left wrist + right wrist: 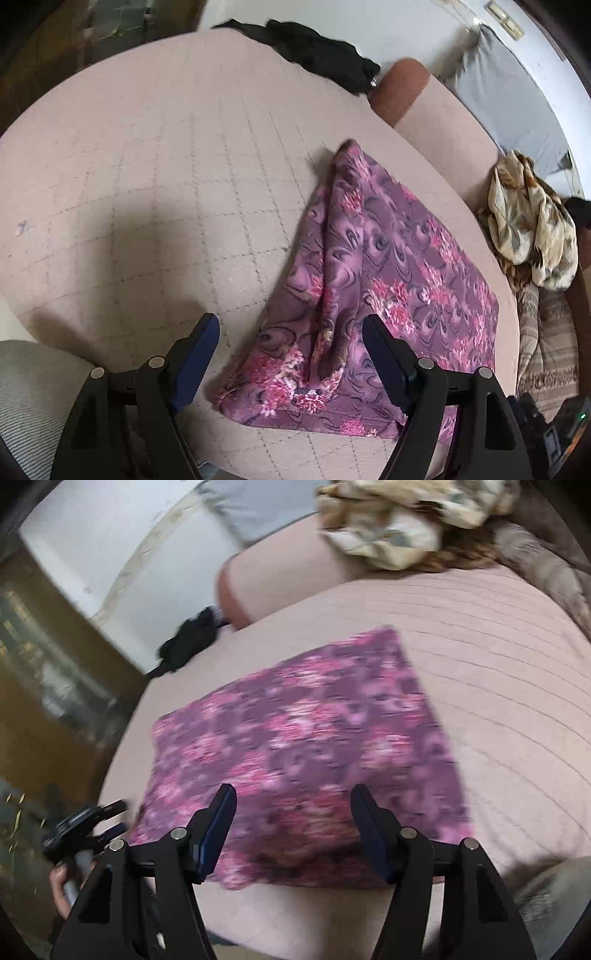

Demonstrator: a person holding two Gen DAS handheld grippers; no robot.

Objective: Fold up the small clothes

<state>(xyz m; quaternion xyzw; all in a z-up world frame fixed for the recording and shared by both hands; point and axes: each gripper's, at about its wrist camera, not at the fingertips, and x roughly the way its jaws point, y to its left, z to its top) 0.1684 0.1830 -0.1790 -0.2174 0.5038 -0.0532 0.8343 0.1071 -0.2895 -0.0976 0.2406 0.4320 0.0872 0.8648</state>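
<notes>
A purple garment with pink flowers [373, 288] lies on the pink quilted bed [155, 155], folded roughly into a rectangle with a raised ridge along its left side. My left gripper [290, 325] is open and empty, hovering just above the garment's near left corner. In the right wrist view the same garment [303, 753] is motion-blurred and lies flat. My right gripper [291, 797] is open and empty over its near edge. The left gripper [85, 827] and the hand holding it show at the lower left of that view.
A black garment [317, 51] lies at the bed's far edge, also seen in the right wrist view [188, 642]. A crumpled cream floral cloth [532, 221] sits on a pink bolster [461, 147] to the right. A grey cushion [26, 398] is near left.
</notes>
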